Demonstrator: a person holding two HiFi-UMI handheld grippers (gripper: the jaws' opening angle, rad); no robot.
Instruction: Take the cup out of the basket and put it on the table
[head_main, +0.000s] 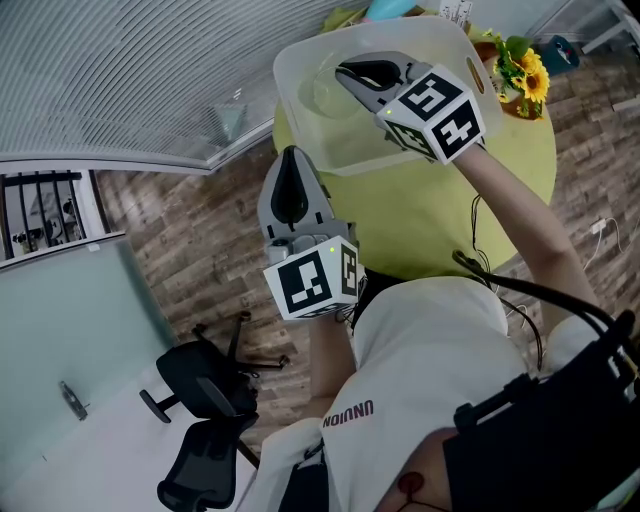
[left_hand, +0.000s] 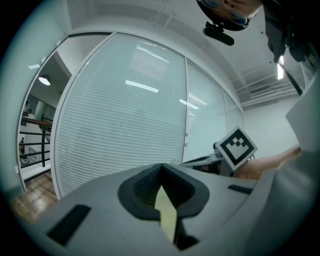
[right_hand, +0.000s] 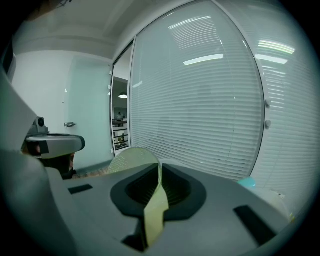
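Observation:
A clear plastic cup (head_main: 328, 92) lies inside the translucent white basket (head_main: 300, 60), which stands on the round yellow-green table (head_main: 430, 220). My right gripper (head_main: 344, 71) reaches into the basket, shut on the cup's rim. In the right gripper view the cup's thin wall (right_hand: 131, 159) runs between the closed jaws of the right gripper (right_hand: 160, 166). My left gripper (head_main: 290, 153) hovers at the table's near-left edge, outside the basket, shut with nothing in it. The left gripper view shows the left gripper (left_hand: 161, 169) with its jaws met at the tip and the right gripper's marker cube (left_hand: 236, 146) beyond.
A bunch of sunflowers (head_main: 527, 75) stands on the table right of the basket. A wall of blinds (head_main: 120, 70) runs along the left. A black office chair (head_main: 205, 400) sits on the wood floor below the left gripper. Cables (head_main: 500, 285) hang by the person's right arm.

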